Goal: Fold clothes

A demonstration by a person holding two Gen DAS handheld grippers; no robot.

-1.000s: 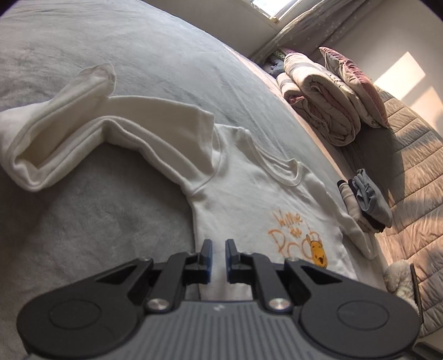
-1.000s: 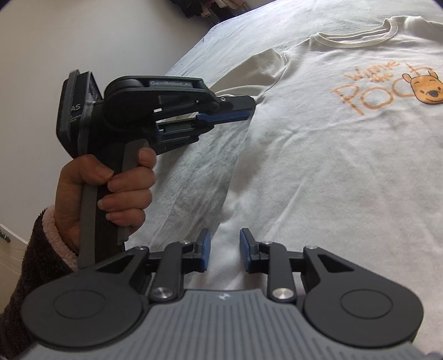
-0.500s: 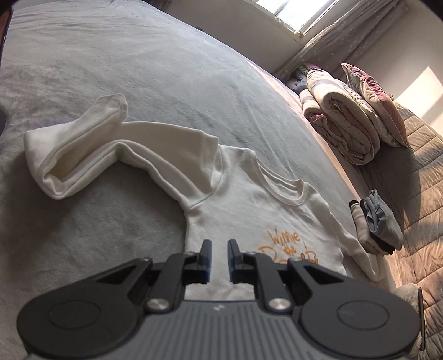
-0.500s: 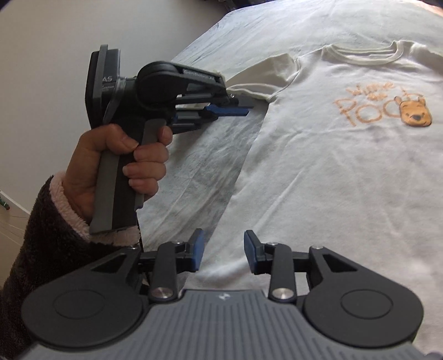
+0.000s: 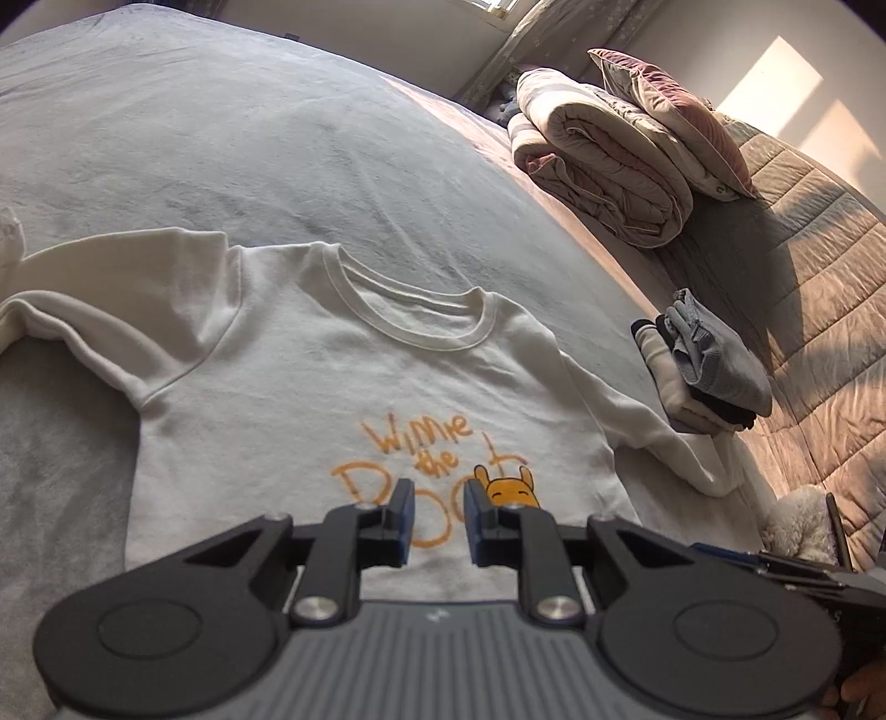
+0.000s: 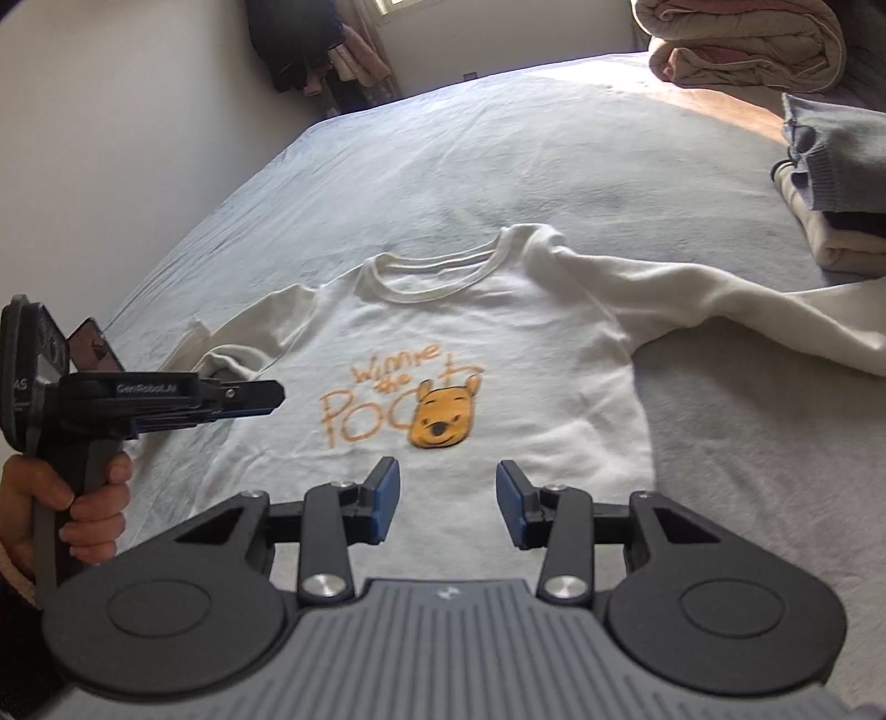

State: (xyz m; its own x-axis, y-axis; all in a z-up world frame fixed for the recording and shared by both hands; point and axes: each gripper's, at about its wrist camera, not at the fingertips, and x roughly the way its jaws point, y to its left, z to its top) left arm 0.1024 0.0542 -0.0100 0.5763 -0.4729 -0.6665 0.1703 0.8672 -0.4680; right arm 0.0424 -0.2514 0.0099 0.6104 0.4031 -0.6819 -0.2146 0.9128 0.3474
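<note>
Pretty clearly someone's bedroom at home. There's a big bed with a soft grey cover, a rolled-up duvet and a pillow piled at the far end, and a quilted padded headboard catching sunlight. A small stack of folded clothes sits on the bed, a curtained window is behind it, and dark clothes hang in the corner.

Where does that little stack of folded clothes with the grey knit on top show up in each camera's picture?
Left wrist view: folded clothes stack at the right, beside the sleeve.
Right wrist view: upper right edge, partly cut off.
Shared landmark: cream sweatshirt's round collar.
</note>
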